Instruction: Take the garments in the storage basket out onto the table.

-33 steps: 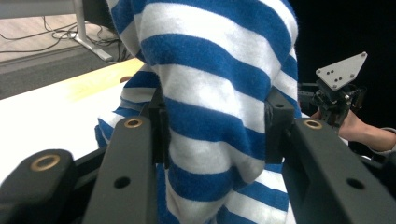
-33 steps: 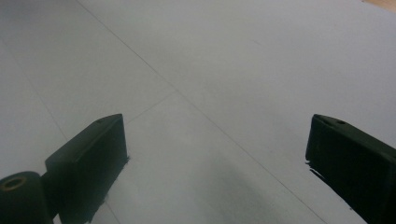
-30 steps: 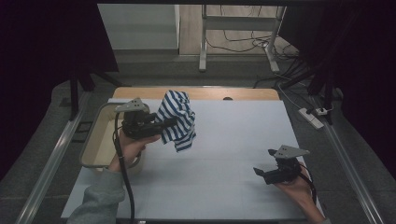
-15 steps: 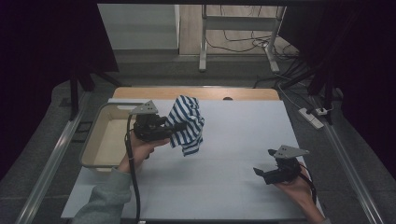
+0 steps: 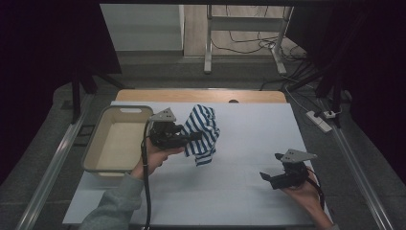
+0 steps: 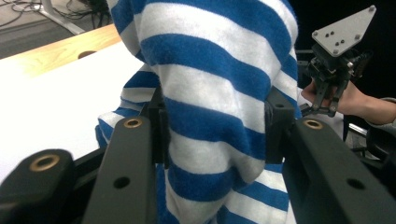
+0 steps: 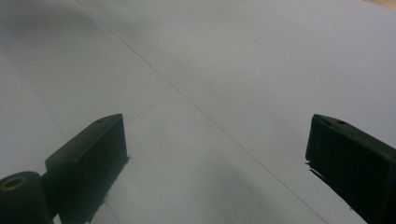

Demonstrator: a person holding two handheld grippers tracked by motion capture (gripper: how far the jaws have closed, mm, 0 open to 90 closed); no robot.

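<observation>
The left tool point(image 5: 194, 136), clamped on the striped cloth point(image 5: 203, 132), hangs it above the surface's point(image 5: 249, 124) middle, the right tool point(image 5: 265, 177) waiting apart near the right edge.

White table surface point(image 5: 239, 187) lies open between both hands; a beige tub point(image 5: 115, 143) blocks the left edge.
</observation>
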